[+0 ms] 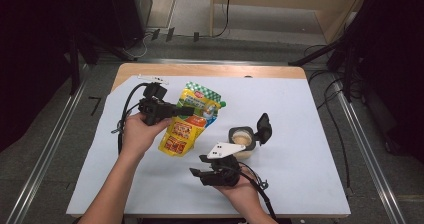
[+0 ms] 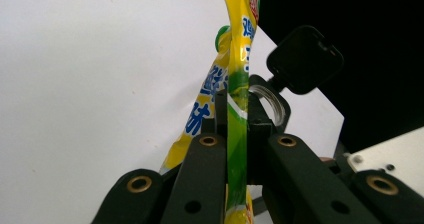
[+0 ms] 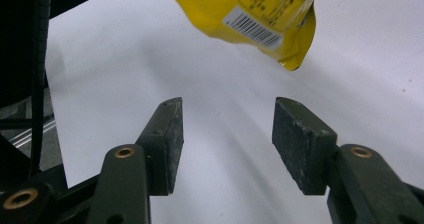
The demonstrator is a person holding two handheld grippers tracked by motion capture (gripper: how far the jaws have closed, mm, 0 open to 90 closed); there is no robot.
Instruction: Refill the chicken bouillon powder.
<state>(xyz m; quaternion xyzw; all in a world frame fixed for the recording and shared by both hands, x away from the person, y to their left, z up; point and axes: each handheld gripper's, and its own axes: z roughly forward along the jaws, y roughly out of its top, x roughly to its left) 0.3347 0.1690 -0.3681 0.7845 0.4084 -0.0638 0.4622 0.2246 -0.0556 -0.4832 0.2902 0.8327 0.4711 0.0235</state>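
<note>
Left gripper (image 1: 187, 110): its jaws are clamped flat on the yellow pouch (image 1: 192, 119); in the left gripper view the two black pads pinch the thin film (image 2: 236, 134) between them.
Right gripper (image 3: 225, 144): its jaws stand apart with bare white sheet between the pads, holding nothing.
Yellow pouch: lifted off the sheet near the table's middle, green top toward 1 o'clock, printed bottom hanging toward 7 o'clock; its barcoded corner (image 3: 260, 26) hangs at 12 o'clock above the right gripper's jaws.
Jar (image 1: 241, 140): stands on the sheet at 4 o'clock from the pouch, apart from it, just beyond the right gripper.
Black flip lid (image 1: 263, 128): swung up and open at the jar's 2 o'clock side.
Left hand (image 1: 137, 134): wrapped around the left gripper's body, at 8 o'clock from the pouch.
White sheet (image 1: 300, 134): covers most of the wooden table (image 1: 200, 69).
</note>
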